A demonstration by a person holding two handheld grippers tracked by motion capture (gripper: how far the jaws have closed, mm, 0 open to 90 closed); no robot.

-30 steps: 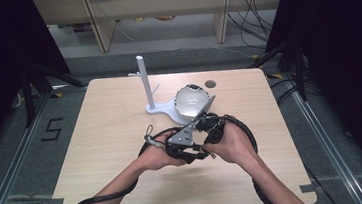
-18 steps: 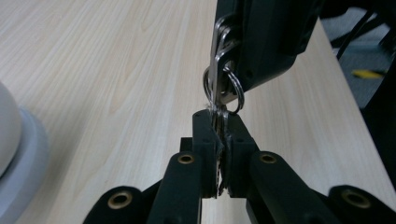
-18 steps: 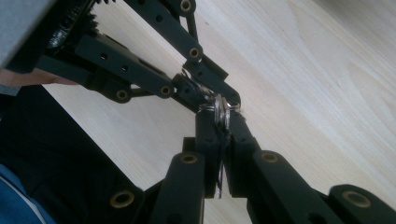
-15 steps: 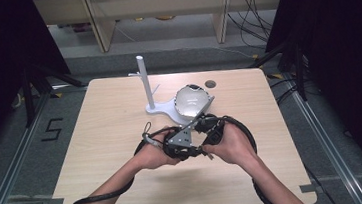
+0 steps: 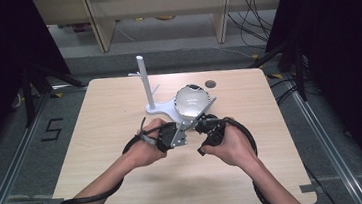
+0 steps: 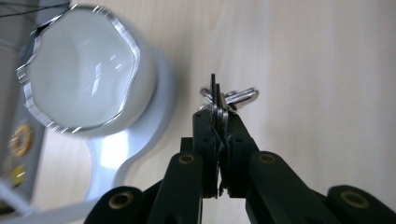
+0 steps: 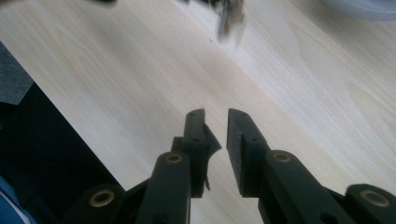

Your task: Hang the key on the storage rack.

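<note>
Two tools here: left tool is clenched on a metal keyring, right tool has just been opening, nothing between.

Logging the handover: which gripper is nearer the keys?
Left. The left gripper is clamped on the keys; the right gripper is open, apart from them.

Black tongs are showing silvery keys; beside the keys, a white stand is gleaming on the pale-wood bench.
</note>
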